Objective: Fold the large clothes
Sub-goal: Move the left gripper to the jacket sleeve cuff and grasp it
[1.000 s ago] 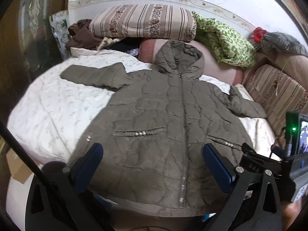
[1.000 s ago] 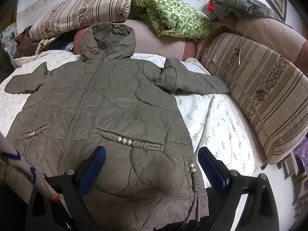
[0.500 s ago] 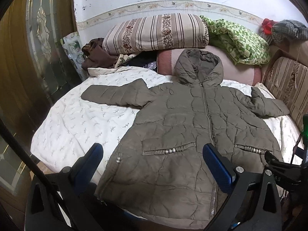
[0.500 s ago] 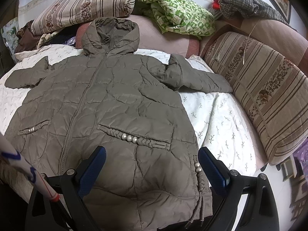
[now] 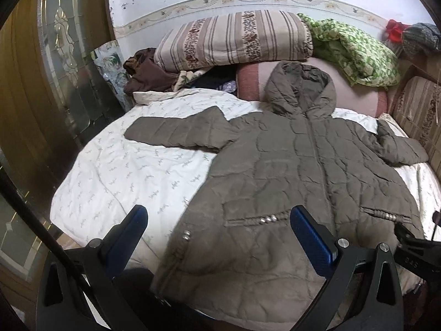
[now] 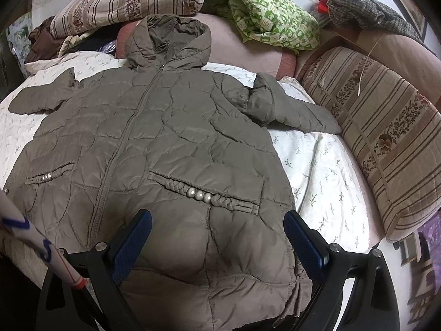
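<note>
An olive quilted hooded jacket [image 5: 297, 182] [image 6: 154, 138] lies flat and zipped on a white patterned bedspread [image 5: 132, 176], hood toward the pillows, both sleeves spread outward. My left gripper [image 5: 217, 229] hovers open over the jacket's lower left hem corner, its blue pads wide apart and holding nothing. My right gripper [image 6: 217, 229] is open above the lower right part of the jacket, just below the beaded pocket [image 6: 204, 193]. The very bottom hem is hidden behind the gripper frames.
Striped pillows [image 5: 234, 38] [image 6: 380, 127], a green patterned blanket [image 6: 264, 8], a pink bolster [image 5: 358, 93] and dark clothes [image 5: 143, 74] ring the bed's head and right side. A wooden glass-panelled door [image 5: 55, 82] stands on the left. The other gripper's body [image 5: 413, 251] sits at lower right.
The left gripper has swung leftward and back, so the jacket has slid right in its view. The right gripper moved slightly closer over the jacket. Both stayed open.
</note>
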A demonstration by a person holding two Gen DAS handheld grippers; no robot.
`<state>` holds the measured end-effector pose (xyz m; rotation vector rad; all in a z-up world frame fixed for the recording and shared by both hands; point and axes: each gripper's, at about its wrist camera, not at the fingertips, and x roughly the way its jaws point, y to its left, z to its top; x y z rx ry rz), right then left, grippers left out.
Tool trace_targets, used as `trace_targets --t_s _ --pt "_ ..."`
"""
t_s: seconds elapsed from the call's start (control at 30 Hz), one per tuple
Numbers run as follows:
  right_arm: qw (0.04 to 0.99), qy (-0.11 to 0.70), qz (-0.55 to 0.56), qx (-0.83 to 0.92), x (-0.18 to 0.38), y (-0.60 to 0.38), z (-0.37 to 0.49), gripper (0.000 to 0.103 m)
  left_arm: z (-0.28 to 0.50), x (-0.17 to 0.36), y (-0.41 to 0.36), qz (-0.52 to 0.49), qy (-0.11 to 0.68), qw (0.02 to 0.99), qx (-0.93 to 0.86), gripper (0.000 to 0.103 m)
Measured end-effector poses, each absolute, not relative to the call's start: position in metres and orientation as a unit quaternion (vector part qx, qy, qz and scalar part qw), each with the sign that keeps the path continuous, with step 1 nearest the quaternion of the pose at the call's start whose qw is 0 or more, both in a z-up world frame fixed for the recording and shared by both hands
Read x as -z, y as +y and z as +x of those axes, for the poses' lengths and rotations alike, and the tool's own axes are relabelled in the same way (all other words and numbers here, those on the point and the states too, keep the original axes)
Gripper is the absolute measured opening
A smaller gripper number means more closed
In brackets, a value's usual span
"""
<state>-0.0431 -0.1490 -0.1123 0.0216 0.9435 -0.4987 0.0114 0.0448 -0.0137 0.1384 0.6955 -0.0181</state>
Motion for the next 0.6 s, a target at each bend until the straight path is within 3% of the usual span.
trace_targets --t_s 0.6 --pt "0.868 0.459 -0.039 0.183 0.110 -0.101 -0.004 0.098 0.071 0.042 0.113 0.046 0.372 0.926 -0.048 0.103"
